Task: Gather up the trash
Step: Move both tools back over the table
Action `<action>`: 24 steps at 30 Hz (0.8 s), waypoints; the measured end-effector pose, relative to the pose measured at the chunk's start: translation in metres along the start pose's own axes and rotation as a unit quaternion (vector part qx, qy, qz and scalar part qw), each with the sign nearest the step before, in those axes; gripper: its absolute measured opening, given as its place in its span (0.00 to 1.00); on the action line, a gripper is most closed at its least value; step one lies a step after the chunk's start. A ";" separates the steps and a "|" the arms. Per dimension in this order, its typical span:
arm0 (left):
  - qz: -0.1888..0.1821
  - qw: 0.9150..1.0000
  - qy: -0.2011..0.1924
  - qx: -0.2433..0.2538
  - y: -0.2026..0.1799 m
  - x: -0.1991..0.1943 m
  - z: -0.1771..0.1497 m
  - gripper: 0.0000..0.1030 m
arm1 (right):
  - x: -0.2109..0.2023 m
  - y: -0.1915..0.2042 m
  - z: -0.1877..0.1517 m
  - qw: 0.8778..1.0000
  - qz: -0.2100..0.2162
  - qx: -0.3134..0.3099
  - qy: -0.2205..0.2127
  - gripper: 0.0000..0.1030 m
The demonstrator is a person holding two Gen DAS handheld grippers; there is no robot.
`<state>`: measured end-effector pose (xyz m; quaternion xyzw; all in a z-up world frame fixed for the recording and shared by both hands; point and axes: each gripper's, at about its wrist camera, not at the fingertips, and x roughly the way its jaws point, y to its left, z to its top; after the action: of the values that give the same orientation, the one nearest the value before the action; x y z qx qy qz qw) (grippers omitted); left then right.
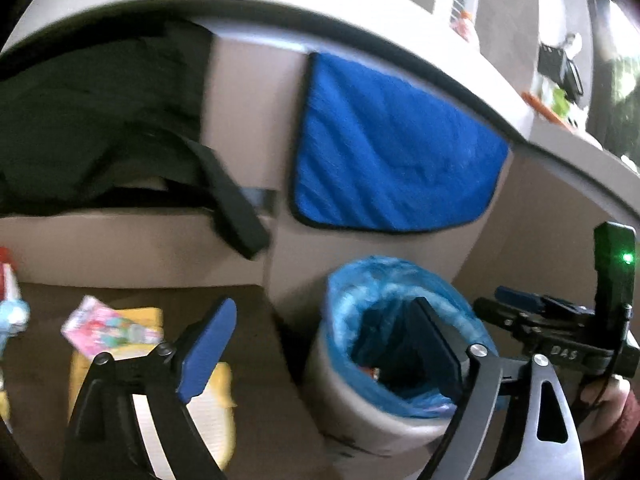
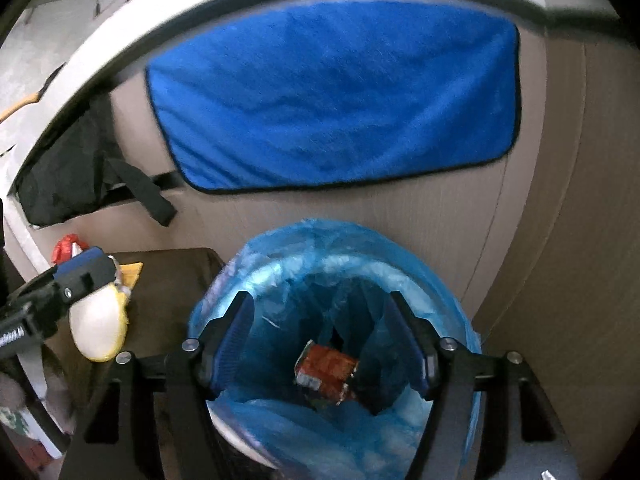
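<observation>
1. Hanging over the mouth of the trash bin (image 2: 332, 320), the right gripper (image 2: 326, 340) has its jaws spread wide with nothing between them; the blue-padded fingers (image 2: 228, 344) frame the bin's opening from above.
2. The bin is a pale round container lined with a blue plastic bag (image 2: 280, 264) whose edge is folded over the rim.
3. Down inside the bag lies a crumpled orange-red wrapper (image 2: 326, 370), resting near the bottom and apart from both fingers.
4. The left gripper (image 1: 316, 340) is also wide open and empty; its left finger (image 1: 208, 344) stands over the dark floor area beside the bin, while its right finger sits in front of the bin's opening (image 1: 400, 344).
5. In the left wrist view, the right gripper's black body shows at the right edge, with a green light (image 1: 628, 258) lit on it and a hand (image 1: 608, 396) partly visible below.
6. To the left of the bin lie a pink patterned packet (image 1: 108, 324) and something yellow (image 1: 152, 316) under it, both blurred.
7. A blue cloth (image 2: 332, 96) hangs on the pale cabinet front behind the bin, and a black strap (image 2: 148, 192) dangles to its left.
8. The right wrist view shows a white and yellow rounded object (image 2: 100, 324) beside the left gripper's finger; contact cannot be told.
</observation>
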<state>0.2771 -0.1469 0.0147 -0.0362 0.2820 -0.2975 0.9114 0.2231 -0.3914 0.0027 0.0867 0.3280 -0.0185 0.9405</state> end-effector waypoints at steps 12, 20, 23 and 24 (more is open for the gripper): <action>0.173 0.984 -0.029 -0.043 0.147 -0.115 -0.021 0.97 | -0.015 0.126 0.011 0.992 0.086 -0.096 -0.011 0.63; 0.240 0.965 0.008 -0.103 0.245 -0.175 -0.065 0.97 | 0.010 0.231 0.002 0.974 0.171 -0.148 0.033 0.64; 0.256 0.959 0.020 -0.122 0.269 -0.189 -0.079 0.96 | 0.021 0.263 -0.002 0.966 0.189 -0.169 0.046 0.64; 0.261 0.957 0.027 -0.126 0.275 -0.191 -0.083 0.95 | 0.026 0.273 -0.003 0.964 0.195 -0.172 0.051 0.64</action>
<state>0.2494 0.1950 -0.0257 -0.0680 0.3410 -0.0122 0.9375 0.2661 -0.1217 0.0254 -0.0136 0.3507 0.2266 0.9086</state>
